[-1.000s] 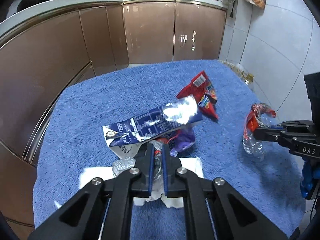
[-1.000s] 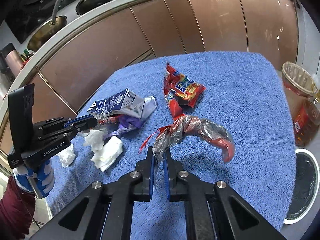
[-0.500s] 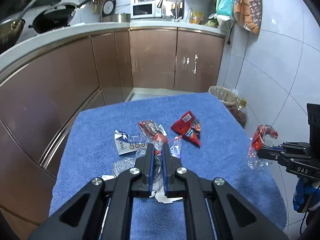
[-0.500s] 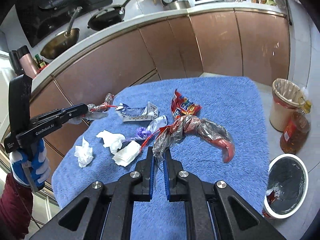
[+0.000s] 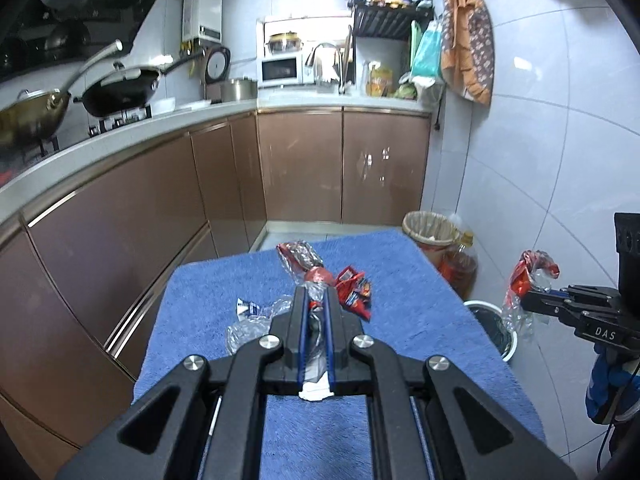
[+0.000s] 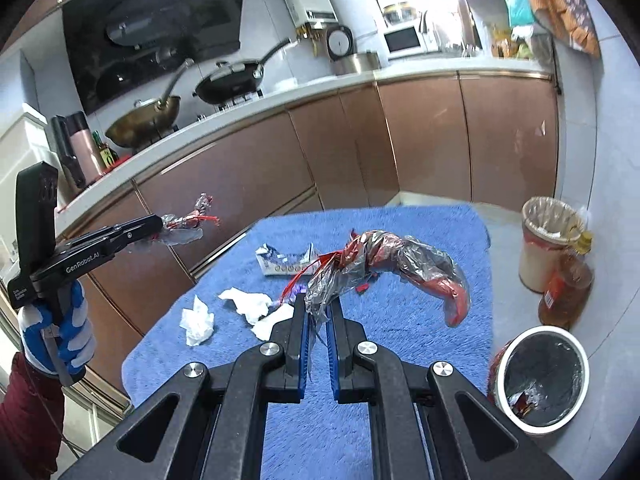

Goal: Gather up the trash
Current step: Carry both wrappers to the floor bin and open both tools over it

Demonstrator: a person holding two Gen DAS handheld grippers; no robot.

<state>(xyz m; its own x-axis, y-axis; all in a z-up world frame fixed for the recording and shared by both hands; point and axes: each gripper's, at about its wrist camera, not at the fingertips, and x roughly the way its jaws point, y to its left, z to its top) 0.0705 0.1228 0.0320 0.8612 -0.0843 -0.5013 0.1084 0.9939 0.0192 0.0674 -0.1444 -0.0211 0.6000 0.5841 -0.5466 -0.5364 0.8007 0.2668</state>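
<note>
Each claw pinches a crinkly wrapper: the left gripper (image 5: 316, 300) and the right gripper (image 6: 318, 308). The right should stay tight and let go only over the white bin (image 6: 540, 380).

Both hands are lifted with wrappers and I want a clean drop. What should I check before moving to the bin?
1. Right gripper shut on its clear-and-red wrapper: ok.
2. Left gripper shut on a crumpled wrapper: ok.
3. White bin on the floor, mouth open: ok.
4. Both wrappers off the blue towel: ok.
5. Towel cleared: not ok; tissues, carton remain.
</note>
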